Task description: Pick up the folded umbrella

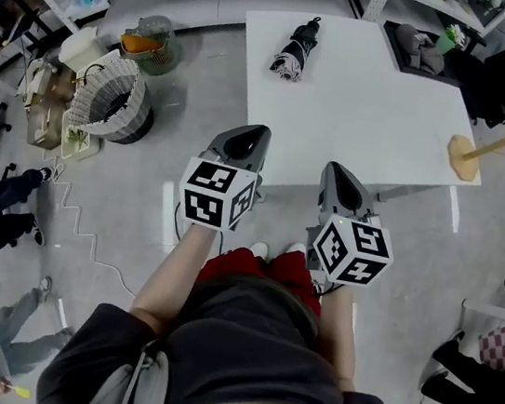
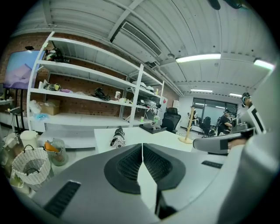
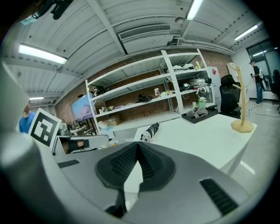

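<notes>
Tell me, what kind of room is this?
Probably a workshop or lab: tall metal shelves crowded with gear, a white worktable, and an office chair further back.

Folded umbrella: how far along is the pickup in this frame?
Done: nothing yet. The folded umbrella lies on the far part of the white table, with neither gripper touching it. In hand: nothing. The left gripper and right gripper are both shut and empty, at the table's near edge. Left: reach across, open the jaws, close on the umbrella and lift it.
</notes>
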The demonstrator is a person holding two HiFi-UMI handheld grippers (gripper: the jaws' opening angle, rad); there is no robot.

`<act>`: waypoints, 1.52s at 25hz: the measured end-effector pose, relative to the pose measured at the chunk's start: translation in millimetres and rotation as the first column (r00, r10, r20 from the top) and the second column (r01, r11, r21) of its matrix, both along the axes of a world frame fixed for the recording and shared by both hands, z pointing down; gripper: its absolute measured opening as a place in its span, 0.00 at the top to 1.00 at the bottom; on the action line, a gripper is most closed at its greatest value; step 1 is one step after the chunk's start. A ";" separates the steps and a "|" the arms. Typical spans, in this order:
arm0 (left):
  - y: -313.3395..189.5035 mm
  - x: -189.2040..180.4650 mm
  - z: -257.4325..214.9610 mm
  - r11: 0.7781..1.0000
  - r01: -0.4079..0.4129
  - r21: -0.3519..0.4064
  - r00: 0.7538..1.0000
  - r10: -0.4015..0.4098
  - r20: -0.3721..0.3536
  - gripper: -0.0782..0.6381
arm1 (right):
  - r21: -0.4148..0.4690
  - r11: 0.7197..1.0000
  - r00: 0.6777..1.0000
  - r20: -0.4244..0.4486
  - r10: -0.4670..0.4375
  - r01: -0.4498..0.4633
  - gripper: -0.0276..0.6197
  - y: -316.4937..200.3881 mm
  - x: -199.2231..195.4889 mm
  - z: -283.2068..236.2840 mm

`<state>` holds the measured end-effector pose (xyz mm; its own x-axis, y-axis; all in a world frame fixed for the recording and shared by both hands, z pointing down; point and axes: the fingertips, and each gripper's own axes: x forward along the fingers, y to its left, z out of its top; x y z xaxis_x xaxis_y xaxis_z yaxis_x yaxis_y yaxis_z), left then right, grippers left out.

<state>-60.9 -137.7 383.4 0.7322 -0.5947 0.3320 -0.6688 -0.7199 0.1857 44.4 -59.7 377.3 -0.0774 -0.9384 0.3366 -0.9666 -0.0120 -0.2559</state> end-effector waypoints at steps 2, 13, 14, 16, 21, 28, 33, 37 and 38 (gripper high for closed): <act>-4.8 -1.2 -0.5 1.000 0.016 0.003 1.000 -0.016 0.006 0.87 | 0.001 1.000 1.000 -0.004 -0.003 0.003 0.93 -3.5 0.8 -1.5; -43.9 9.0 0.2 0.997 0.073 0.021 0.997 -0.073 0.024 0.87 | 0.011 0.999 0.999 -0.014 -0.050 0.050 0.93 -40.1 16.1 -3.1; -49.0 11.5 0.3 0.996 0.080 0.024 0.996 -0.081 0.029 0.87 | 0.011 0.999 0.999 -0.013 -0.053 0.053 0.93 -44.5 20.2 -2.7; -59.6 17.6 0.5 0.995 0.092 0.030 0.995 -0.093 0.039 0.87 | 0.011 0.998 0.998 -0.011 -0.060 0.060 0.93 -53.6 29.0 -1.9; -86.2 36.5 0.2 0.994 0.108 0.027 0.992 -0.109 0.056 0.86 | 0.002 0.997 0.997 0.000 -0.081 0.081 0.93 -79.9 50.6 -1.1; -121.8 68.4 7.5 0.993 0.118 0.014 0.990 -0.118 0.080 0.80 | -0.008 0.993 0.993 0.011 -0.120 0.120 0.93 -117.2 80.4 5.8; -146.6 89.5 16.1 0.993 0.120 -0.003 0.986 -0.119 0.116 0.74 | -0.017 0.989 0.989 0.020 -0.147 0.148 0.93 -144.0 101.0 9.4; -166.5 101.2 21.9 0.991 0.132 -0.025 0.983 -0.128 0.131 0.70 | -0.028 0.983 0.984 0.025 -0.179 0.179 0.93 -165.0 110.9 12.1; -171.2 103.8 23.4 0.990 0.135 -0.031 0.983 -0.130 0.133 0.70 | -0.030 0.982 0.982 0.027 -0.186 0.187 0.93 -170.2 113.3 13.0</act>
